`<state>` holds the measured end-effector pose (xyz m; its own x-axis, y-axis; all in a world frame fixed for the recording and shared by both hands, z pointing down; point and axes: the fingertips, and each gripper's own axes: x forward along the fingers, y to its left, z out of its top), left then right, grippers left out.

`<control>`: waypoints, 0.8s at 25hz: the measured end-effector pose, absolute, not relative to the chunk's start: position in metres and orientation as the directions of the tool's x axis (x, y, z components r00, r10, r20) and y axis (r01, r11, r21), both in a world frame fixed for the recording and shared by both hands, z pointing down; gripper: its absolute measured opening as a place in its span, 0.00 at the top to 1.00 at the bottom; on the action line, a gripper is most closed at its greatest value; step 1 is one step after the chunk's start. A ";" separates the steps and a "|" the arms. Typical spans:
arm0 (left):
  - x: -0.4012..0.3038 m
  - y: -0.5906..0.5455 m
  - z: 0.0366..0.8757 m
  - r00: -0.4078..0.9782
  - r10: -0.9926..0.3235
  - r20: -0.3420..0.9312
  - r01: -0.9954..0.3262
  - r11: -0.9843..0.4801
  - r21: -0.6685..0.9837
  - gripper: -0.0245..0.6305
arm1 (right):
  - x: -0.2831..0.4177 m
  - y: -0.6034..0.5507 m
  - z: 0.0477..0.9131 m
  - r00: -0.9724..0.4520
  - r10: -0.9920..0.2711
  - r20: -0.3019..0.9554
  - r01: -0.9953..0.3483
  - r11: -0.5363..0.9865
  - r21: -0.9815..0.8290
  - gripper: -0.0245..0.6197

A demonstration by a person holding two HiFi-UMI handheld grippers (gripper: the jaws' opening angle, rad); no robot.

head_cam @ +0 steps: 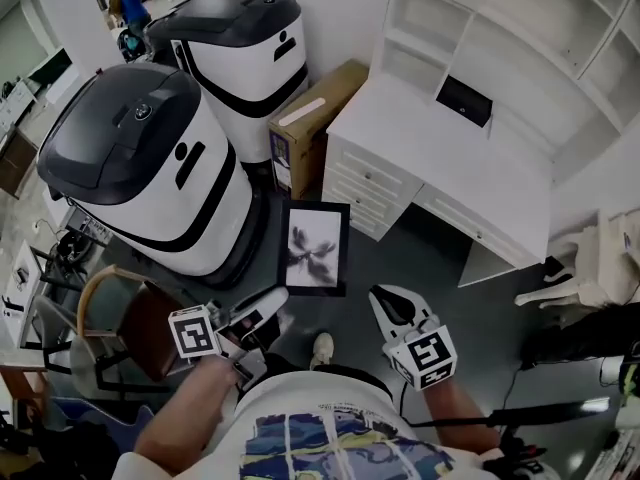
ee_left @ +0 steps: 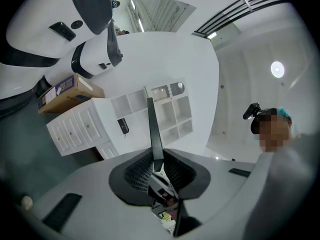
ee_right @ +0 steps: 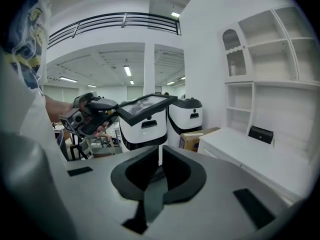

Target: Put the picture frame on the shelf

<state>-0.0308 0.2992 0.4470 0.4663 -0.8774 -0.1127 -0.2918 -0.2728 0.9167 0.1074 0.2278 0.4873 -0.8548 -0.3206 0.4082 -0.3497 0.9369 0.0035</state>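
Observation:
A black picture frame (head_cam: 313,248) with a dark blurry print hangs over the floor in front of the white desk (head_cam: 420,148). My left gripper (head_cam: 281,295) is shut on its lower left corner. In the left gripper view the frame (ee_left: 152,126) stands edge-on between the jaws. The white shelf unit (head_cam: 520,53) rises on the desk at the right, with its compartments bare. My right gripper (head_cam: 384,297) hovers right of the frame, its jaws almost together with nothing in them. From the right gripper view the frame (ee_right: 145,104) is at upper left and the shelf (ee_right: 260,69) at right.
Two large white-and-black machines (head_cam: 150,168) stand left of the desk. A cardboard box (head_cam: 310,118) leans between them and the desk. A small black box (head_cam: 463,100) sits on the desk top. A wooden chair (head_cam: 120,318) is at lower left and shoes (head_cam: 548,286) lie right.

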 end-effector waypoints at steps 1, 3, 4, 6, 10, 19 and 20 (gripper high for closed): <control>-0.032 0.288 0.444 0.463 -0.877 -0.130 -0.266 -0.278 0.923 0.86 | 0.106 0.218 0.490 -0.851 -0.323 0.414 -0.354 0.935 0.001 0.92; -0.034 0.269 0.440 0.461 -0.875 -0.146 -0.226 -0.275 0.935 0.86 | 0.103 0.205 0.495 -0.844 -0.330 0.423 -0.370 0.929 -0.013 0.92; -0.037 0.262 0.441 0.464 -0.874 -0.144 -0.217 -0.270 0.938 0.86 | 0.102 0.200 0.496 -0.842 -0.336 0.423 -0.380 0.925 -0.022 0.92; -0.045 0.244 0.443 0.478 -0.867 -0.139 -0.215 -0.269 0.939 0.86 | 0.097 0.187 0.501 -0.837 -0.348 0.423 -0.400 0.916 -0.037 0.92; -0.066 0.190 0.444 0.525 -0.836 -0.157 -0.205 -0.303 0.931 0.86 | 0.085 0.146 0.510 -0.806 -0.393 0.442 -0.454 0.890 -0.036 0.92; -0.121 0.059 0.442 0.656 -0.733 -0.183 -0.144 -0.360 0.922 0.86 | 0.036 0.053 0.494 -0.731 -0.506 0.457 -0.583 0.812 -0.035 0.92; -0.126 0.045 0.441 0.669 -0.720 -0.185 -0.137 -0.364 0.921 0.86 | 0.030 0.045 0.491 -0.722 -0.518 0.459 -0.596 0.802 -0.033 0.92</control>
<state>-0.1258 0.0455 0.4410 0.6691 -0.7197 -0.1853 -0.1368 -0.3644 0.9211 0.0298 0.0453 0.4907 -0.7220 -0.5176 0.4591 -0.5963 0.8021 -0.0334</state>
